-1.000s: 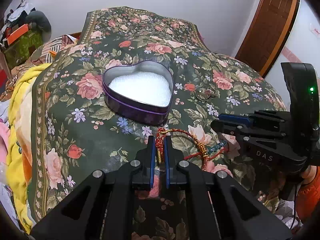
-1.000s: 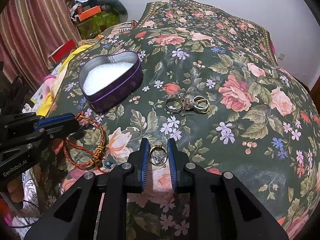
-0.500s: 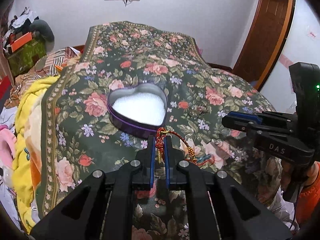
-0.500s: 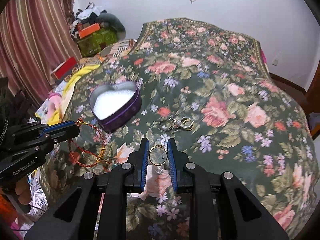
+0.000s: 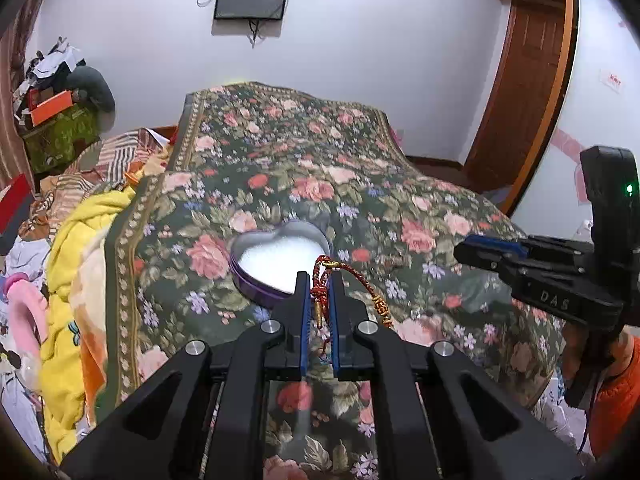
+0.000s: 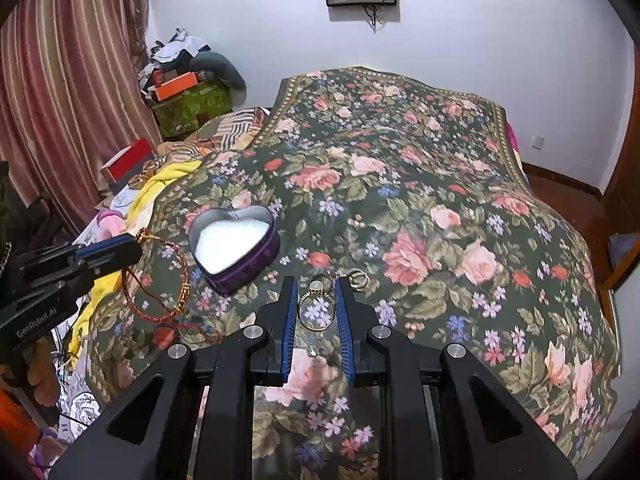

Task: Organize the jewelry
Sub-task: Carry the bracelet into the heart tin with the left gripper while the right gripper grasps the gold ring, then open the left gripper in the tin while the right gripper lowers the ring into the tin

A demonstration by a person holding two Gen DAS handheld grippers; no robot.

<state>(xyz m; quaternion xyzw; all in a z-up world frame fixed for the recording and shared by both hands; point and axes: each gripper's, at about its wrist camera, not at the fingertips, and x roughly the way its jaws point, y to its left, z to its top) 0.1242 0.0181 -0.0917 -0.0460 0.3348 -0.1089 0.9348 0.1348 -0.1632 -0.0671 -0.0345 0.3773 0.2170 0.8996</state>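
Woven red cord, knotted and threaded with small gold beads, is what my left tool [image 5: 319, 292] has pinched between its nearly closed blue ribbed pads: a cord bracelet [image 5: 347, 280] whose loop hangs clear of the bed, seen from the right wrist as a thin red ring [image 6: 156, 276] dangling off the tool's tip. My right tool [image 6: 317, 308] is closed on a slim gold ring [image 6: 317, 309], a smooth round band with a pale rounded stone at its top, held flat between the pads so the flowers below show through the hoop. Both tools hang above the bed [image 6: 420, 184], which is covered by a soft dark-green spread printed with pink roses and small lilac blossoms. On it sits a heart-shaped tin [image 6: 234, 246], its purple metal wall shiny and ridged, its inside filled with white, grainy-looking padding; nothing I can see lies in it. Just beyond the right tool's tip, a small cluster of metal rings [image 6: 357, 278] rests on the spread, near the tin but apart from it. Rumpled yellow bedding [image 5: 76, 264] bunches along the bed's left edge.
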